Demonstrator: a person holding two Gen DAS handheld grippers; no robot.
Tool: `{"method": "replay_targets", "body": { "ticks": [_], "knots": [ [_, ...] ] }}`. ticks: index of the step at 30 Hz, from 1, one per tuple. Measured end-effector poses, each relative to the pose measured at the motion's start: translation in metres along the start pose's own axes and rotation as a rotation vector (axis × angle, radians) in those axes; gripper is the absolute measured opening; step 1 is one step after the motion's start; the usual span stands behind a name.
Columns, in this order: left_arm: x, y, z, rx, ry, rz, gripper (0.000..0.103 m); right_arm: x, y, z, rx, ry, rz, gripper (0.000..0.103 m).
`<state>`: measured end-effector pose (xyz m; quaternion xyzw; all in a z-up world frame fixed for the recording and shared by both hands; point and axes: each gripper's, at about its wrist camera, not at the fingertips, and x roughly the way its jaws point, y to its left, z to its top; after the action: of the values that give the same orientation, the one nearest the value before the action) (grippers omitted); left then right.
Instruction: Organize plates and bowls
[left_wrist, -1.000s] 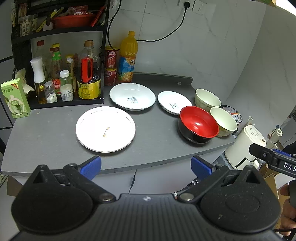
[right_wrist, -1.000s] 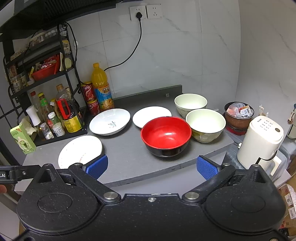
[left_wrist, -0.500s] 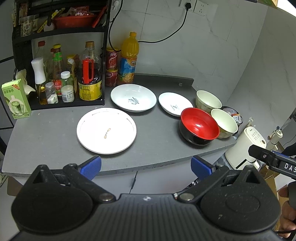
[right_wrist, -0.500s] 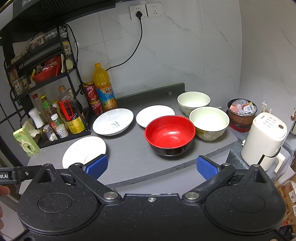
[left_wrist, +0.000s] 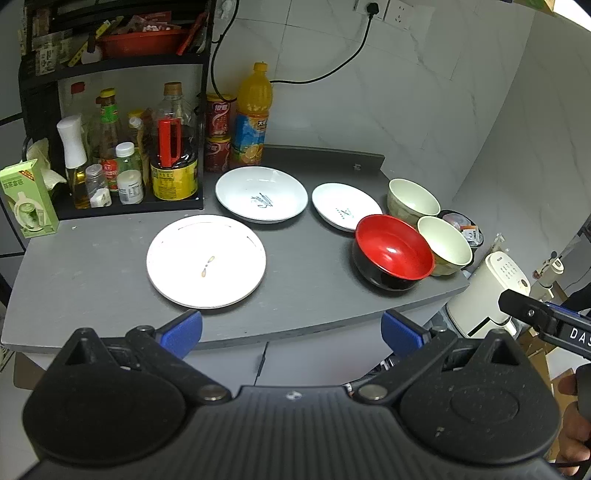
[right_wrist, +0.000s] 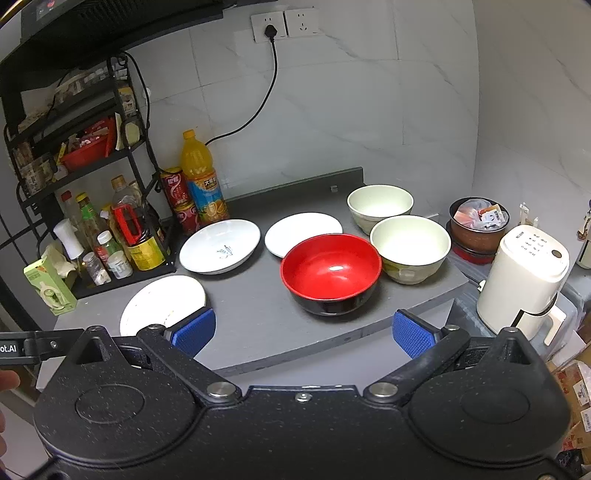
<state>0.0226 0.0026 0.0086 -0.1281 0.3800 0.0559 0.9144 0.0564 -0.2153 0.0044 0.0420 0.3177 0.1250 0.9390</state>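
Both grippers, left (left_wrist: 291, 332) and right (right_wrist: 301, 330), spread wide and empty; "DA" lettering (left_wrist: 578, 334) on right one.

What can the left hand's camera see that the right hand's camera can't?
Only the left wrist view shows the whole front plate; in the right wrist view a blue finger covers part of it. It also shows the right gripper's tip at the edge.

Only the right wrist view shows the second wall socket and the full brown pot of packets.

Both show the red bowl, two pale bowls, three plates, the orange bottle, the bottle rack and the white kettle. Both grippers are open and empty.
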Motion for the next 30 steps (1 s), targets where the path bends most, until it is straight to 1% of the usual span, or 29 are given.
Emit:
{"method": "replay_targets", "body": {
  "ticks": [3, 7, 11, 15, 19, 23, 26, 30],
  "knots": [
    [0.006, -0.003, 0.004, -0.011, 0.011, -0.005, 0.102, 0.003, -0.006, 0.003, 0.003, 0.0, -0.001, 0.103],
    [0.015, -0.009, 0.011, -0.006, 0.025, -0.001, 0.102, 0.012, -0.013, 0.009, 0.011, 0.007, -0.004, 0.103],
    [0.03, -0.013, 0.021, 0.002, 0.037, -0.015, 0.102, 0.025, -0.016, 0.014, 0.013, 0.005, -0.006, 0.103],
    [0.051, -0.015, 0.036, 0.009, 0.054, -0.015, 0.102, 0.038, -0.02, 0.021, 0.017, 0.008, -0.022, 0.103],
    [0.07, -0.017, 0.051, 0.012, 0.06, -0.038, 0.102, 0.057, -0.025, 0.027, 0.015, 0.021, -0.045, 0.103],
    [0.09, -0.018, 0.067, 0.031, 0.068, -0.05, 0.102, 0.073, -0.032, 0.034, 0.053, 0.034, -0.069, 0.103],
    [0.107, -0.018, 0.079, 0.032, 0.074, -0.054, 0.102, 0.085, -0.034, 0.04, 0.053, 0.03, -0.092, 0.103],
    [0.128, -0.023, 0.096, 0.061, 0.075, -0.086, 0.102, 0.101, -0.037, 0.048, 0.066, 0.03, -0.102, 0.103]
  ]
}}
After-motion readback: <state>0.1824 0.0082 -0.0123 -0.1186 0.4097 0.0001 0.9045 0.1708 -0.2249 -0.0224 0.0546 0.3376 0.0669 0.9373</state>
